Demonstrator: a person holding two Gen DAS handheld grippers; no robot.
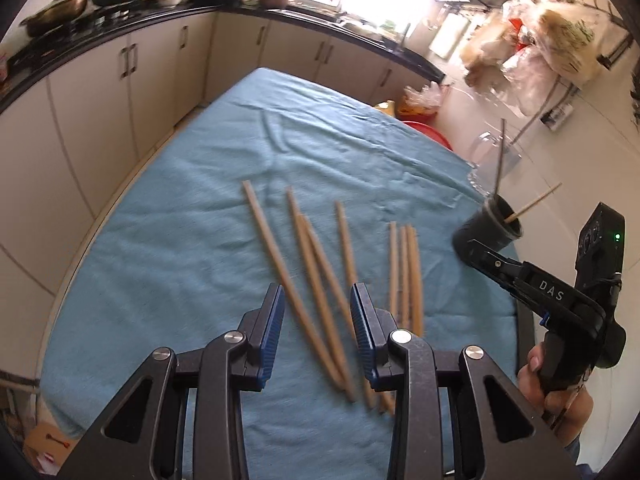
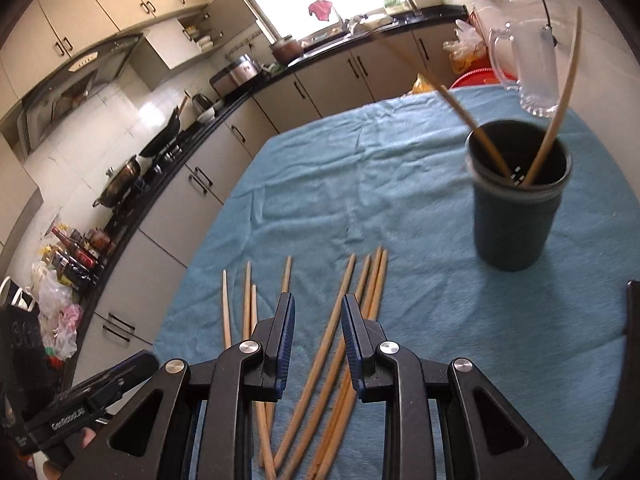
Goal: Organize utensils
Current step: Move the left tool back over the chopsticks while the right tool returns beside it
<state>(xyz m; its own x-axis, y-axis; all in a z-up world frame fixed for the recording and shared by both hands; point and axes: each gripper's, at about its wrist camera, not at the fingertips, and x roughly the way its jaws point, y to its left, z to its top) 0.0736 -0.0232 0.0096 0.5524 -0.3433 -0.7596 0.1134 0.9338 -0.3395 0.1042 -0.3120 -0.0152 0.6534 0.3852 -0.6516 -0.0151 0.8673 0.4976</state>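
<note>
Several wooden chopsticks [image 1: 316,272] lie loose on the teal cloth [image 1: 192,208], some crossing. My left gripper [image 1: 318,300] hovers over their near ends, jaws apart, nothing pinched. To the right a dark cup [image 1: 490,226] holds two chopsticks. My right gripper [image 1: 476,248] shows in front of that cup, held by a hand [image 1: 536,376]. In the right wrist view my right gripper [image 2: 318,304] is open above the chopsticks [image 2: 370,280], gripping none. The dark cup [image 2: 518,208] stands upright at the far right with two chopsticks [image 2: 560,112] leaning inside. My left gripper [image 2: 120,380] shows at the lower left.
A clear glass mug [image 2: 528,68] stands behind the cup near the table's far edge. Kitchen cabinets [image 1: 132,80] and a black counter with pans [image 1: 72,8] run along the left. A red basin [image 1: 428,130] and plastic bags [image 1: 532,48] sit beyond the table.
</note>
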